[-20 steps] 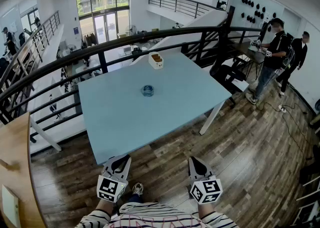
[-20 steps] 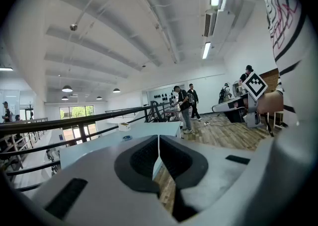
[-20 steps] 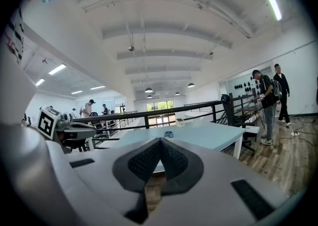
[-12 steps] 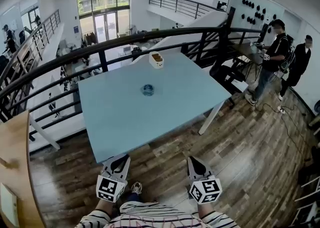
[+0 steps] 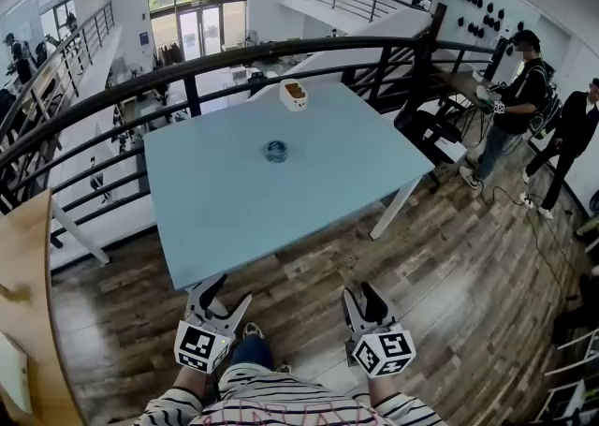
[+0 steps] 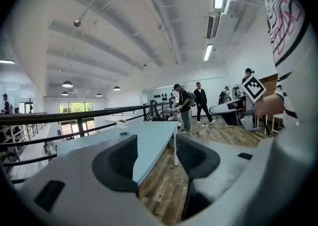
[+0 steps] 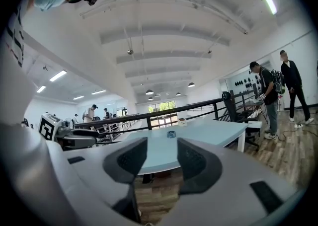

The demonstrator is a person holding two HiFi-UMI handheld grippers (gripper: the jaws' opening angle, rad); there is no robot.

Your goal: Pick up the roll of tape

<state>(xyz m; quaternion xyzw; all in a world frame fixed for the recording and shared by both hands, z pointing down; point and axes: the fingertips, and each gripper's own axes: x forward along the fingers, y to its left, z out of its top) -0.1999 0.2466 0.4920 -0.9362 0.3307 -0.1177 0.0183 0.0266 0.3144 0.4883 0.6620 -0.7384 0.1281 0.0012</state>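
The roll of tape (image 5: 276, 150) is a small blue ring lying flat near the middle of the light blue table (image 5: 225, 218). It shows far off between the jaws in the left gripper view (image 6: 123, 133) and in the right gripper view (image 7: 171, 134). My left gripper (image 5: 226, 296) and right gripper (image 5: 361, 301) hang side by side over the wooden floor, short of the table's near edge and well away from the tape. Both are open with nothing between their jaws, as the left gripper (image 6: 155, 159) and the right gripper (image 7: 161, 163) show in their own views.
A small white box (image 5: 294, 95) stands near the table's far edge. A black railing (image 5: 187, 78) runs behind the table. Two people (image 5: 510, 101) stand at the right by a desk. A wooden counter (image 5: 23, 321) is at my left.
Both grippers' jaws have spread apart. The grippers have dropped slightly back from the table's near edge, and the view has shifted so the table sits a little higher in the picture.
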